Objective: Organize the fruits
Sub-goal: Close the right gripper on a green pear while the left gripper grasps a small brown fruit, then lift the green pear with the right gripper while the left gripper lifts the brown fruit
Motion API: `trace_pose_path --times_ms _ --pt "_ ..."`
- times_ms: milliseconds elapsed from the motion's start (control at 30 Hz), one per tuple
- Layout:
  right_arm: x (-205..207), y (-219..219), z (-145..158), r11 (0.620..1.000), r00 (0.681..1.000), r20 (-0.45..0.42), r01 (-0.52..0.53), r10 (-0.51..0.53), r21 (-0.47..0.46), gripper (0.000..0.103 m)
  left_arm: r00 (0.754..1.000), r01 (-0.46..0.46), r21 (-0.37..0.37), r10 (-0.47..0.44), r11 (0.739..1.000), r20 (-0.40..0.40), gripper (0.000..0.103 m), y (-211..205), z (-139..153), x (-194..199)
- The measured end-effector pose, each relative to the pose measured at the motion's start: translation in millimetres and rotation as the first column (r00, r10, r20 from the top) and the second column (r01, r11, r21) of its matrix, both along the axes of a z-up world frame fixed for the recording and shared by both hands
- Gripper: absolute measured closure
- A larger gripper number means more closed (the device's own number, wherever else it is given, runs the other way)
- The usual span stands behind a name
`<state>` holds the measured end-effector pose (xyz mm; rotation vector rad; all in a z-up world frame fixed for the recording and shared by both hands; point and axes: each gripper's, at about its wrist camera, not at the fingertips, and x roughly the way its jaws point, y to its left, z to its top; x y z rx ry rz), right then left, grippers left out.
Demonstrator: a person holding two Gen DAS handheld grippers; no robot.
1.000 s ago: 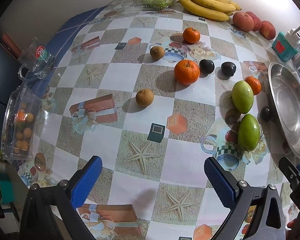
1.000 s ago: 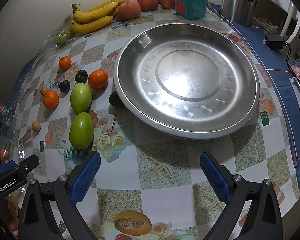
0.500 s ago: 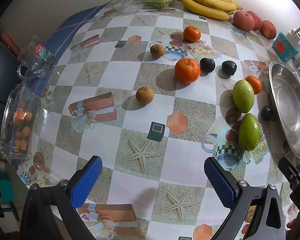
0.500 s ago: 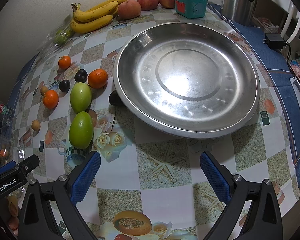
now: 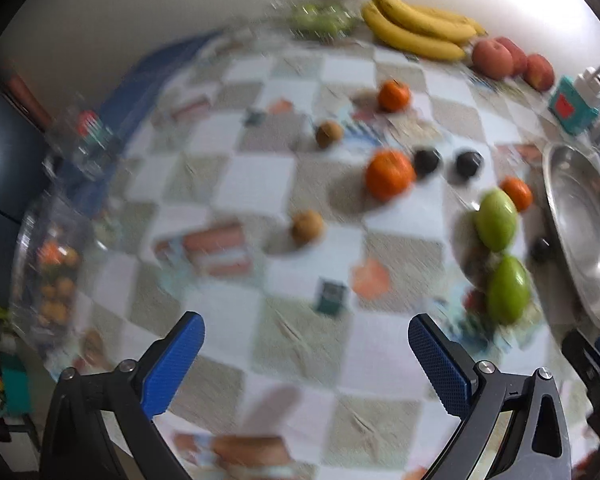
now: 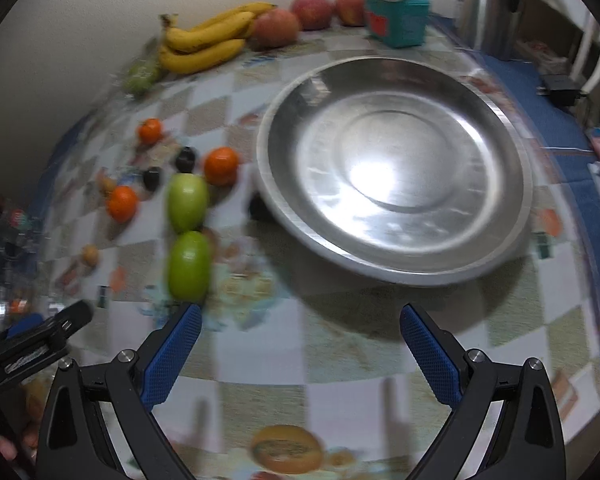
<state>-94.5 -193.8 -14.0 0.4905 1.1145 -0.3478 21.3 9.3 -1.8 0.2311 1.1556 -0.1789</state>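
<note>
Lying across the desk (image 6: 260, 360) from left to right are three oranges (image 6: 122, 203), two green mangoes (image 6: 188, 268) and an empty steel plate (image 6: 396, 276); three bananas (image 6: 204, 40) and three peaches (image 6: 276, 27) are sitting along the far edge. Both the left claw (image 5: 306, 344) and right claw (image 6: 300, 334) are hovering spread, holding nothing.

The left gripper (image 5: 306, 344) has black triangular-cutout arms with silver screws and blue, dot-textured pads (image 5: 438, 364). The right gripper (image 6: 300, 336) has the same build: black frame, silver screws at 7 and 5 o'clock, blue pads (image 6: 170, 358).
</note>
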Motion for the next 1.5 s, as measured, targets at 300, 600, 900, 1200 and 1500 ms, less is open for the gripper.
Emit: trace_pose_path --times_ms 300,600,900,1200,1500 --pt "37.7 29.4 2.9 0.996 0.998 0.031 -0.048 0.046 0.075 0.003 0.998 -0.019 -0.057 0.016 0.998 -0.054 0.000 15.8 7.2 35.9" --pt "63.4 38.6 -4.1 0.996 0.997 -0.022 -0.068 0.069 0.049 0.034 0.993 -0.018 -0.096 0.007 0.995 -0.120 0.022 14.6 -4.9 60.8" --pt "77.4 42.3 -20.0 0.996 0.994 -0.086 -0.068 0.074 0.063 0.058 0.983 -0.036 -0.121 0.013 0.992 -0.182 0.056 11.7 -29.3 74.4" --pt "85.2 48.2 -26.2 0.995 0.989 -0.113 -0.087 0.093 0.056 0.064 0.981 -0.041 -0.155 0.011 0.987 -0.192 0.075 11.5 -42.2 79.7" --pt "90.1 54.4 -28.2 0.994 0.987 -0.121 -0.105 0.108 0.035 0.064 0.981 -0.056 -0.162 0.024 0.985 -0.192 0.076 16.7 -44.9 85.7"
